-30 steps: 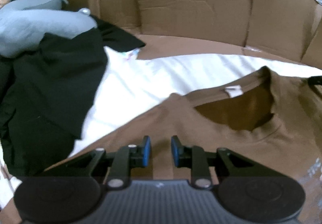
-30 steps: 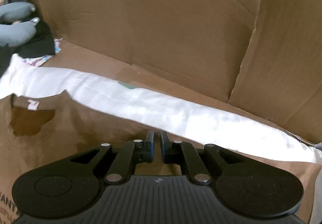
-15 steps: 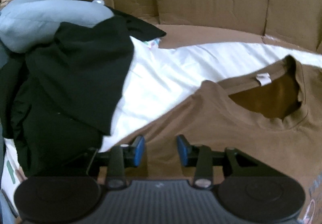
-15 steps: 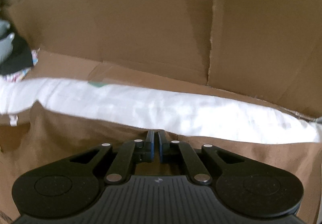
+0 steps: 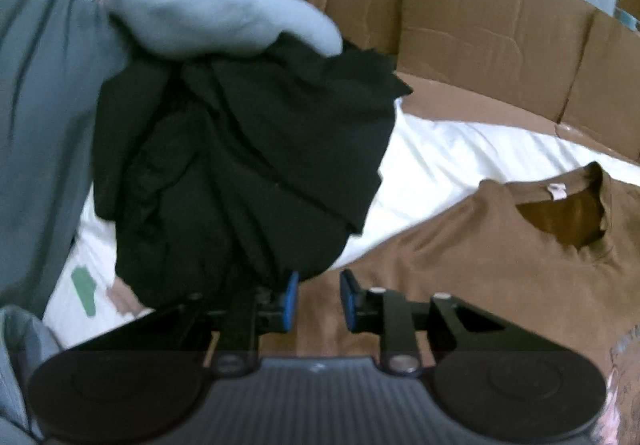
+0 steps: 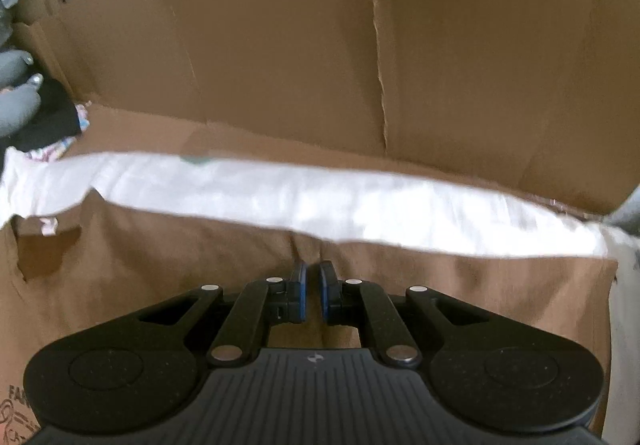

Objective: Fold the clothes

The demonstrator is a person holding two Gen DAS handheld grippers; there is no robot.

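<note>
Brown shirt (image 5: 472,269): your left gripper (image 5: 316,299) shifted from collar toward black pile (image 5: 248,173), closing, empty; right gripper (image 6: 312,285) pinched its hem.

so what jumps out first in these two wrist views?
The brown T-shirt spread flat on a white sheet, neck opening at the right of the left wrist view, fills the foreground. At its left a dark heap of black clothes sits under a grey garment. Tall cardboard walls close off the back in the right wrist view.
</note>
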